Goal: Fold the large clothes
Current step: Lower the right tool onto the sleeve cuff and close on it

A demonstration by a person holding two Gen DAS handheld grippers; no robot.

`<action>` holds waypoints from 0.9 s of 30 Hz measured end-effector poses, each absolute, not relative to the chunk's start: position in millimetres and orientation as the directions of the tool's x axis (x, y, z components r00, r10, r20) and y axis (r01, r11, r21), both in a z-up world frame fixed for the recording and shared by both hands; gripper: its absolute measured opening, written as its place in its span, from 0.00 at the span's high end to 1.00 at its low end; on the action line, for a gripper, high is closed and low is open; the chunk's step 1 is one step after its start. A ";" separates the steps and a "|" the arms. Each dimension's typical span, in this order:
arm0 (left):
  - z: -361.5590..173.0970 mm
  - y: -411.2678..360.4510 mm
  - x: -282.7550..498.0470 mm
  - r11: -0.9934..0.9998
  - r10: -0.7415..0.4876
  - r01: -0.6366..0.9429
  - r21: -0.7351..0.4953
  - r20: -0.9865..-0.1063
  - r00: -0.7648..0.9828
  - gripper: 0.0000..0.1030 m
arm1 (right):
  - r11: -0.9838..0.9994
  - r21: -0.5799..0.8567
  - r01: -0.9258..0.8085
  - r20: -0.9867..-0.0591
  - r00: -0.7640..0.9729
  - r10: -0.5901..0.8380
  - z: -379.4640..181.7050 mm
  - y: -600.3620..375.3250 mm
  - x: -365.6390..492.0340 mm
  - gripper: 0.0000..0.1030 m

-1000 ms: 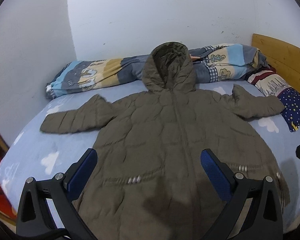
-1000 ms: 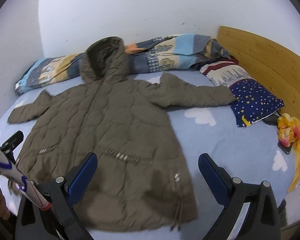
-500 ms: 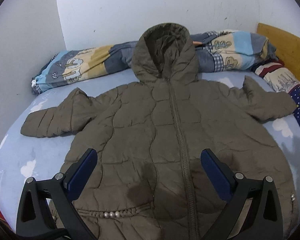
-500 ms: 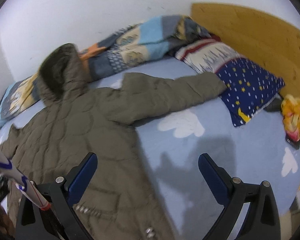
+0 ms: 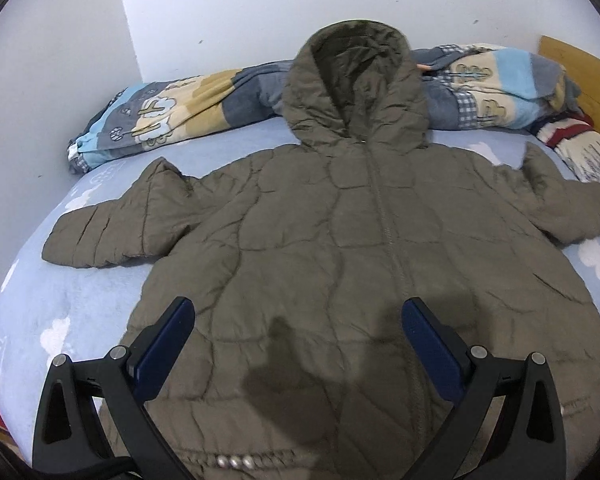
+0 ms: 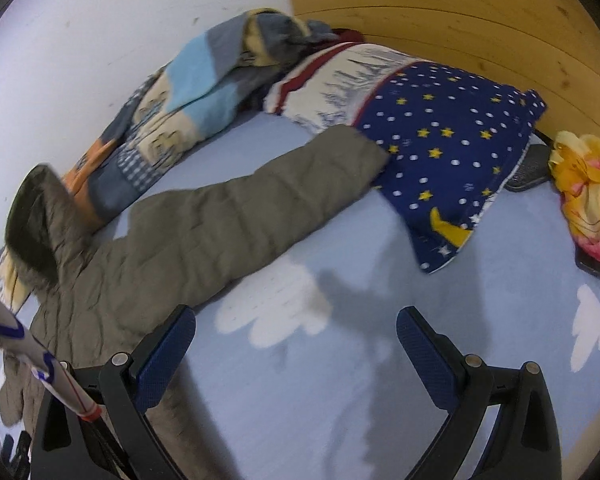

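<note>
**Left wrist view: coat spread flat, nothing gripped yet**

Left wrist view shows the coat (image 5: pixel 340 260) lying face up on the bed (image 5: pixel 60 312), zipped, hood toward the wall and both sleeves stretched out sideways, a layout that suits folding the sleeves inward first. The left gripper (image 5: pixel 298 334) hovers over the coat's lower front, jaws apart and empty. The right gripper (image 6: pixel 296 344) points past the sleeve (image 6: pixel 252 208), jaws apart over bare sheet; the cuff touches the pillow (image 6: pixel 452 160). The hem is cut off in both views, and the blurred right view leaves the hood unclear.
</note>
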State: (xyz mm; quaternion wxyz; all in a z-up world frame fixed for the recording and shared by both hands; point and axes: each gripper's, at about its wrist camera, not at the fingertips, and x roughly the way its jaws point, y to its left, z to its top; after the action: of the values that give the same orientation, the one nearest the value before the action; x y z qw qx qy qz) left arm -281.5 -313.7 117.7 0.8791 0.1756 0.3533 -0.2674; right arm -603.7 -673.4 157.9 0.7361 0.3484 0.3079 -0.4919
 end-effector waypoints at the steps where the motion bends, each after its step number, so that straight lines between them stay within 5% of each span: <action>1: 117.3 -313.1 -274.5 0.803 -0.336 0.583 0.122 -0.716 0.612 0.00 | 0.264 0.216 0.940 -0.796 0.326 -0.509 158.4 -678.8 -608.0 0.01; 14: 130.1 -280.5 -182.4 0.906 -0.245 0.416 0.075 -0.710 0.661 0.00 | 0.140 0.408 0.902 -0.760 0.421 -0.495 173.4 -763.4 -661.7 0.01; 27: 118.2 -289.1 -187.1 0.888 -0.232 0.441 0.131 -0.700 0.676 0.00 | 0.103 0.480 0.871 -0.790 0.480 -0.382 112.5 -856.4 -611.4 0.33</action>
State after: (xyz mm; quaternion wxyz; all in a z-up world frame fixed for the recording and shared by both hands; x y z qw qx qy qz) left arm -187.1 -289.1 118.2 0.9036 0.1461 0.3571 -0.1860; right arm -611.4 -856.4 112.5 0.7009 0.4986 0.2453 -0.4472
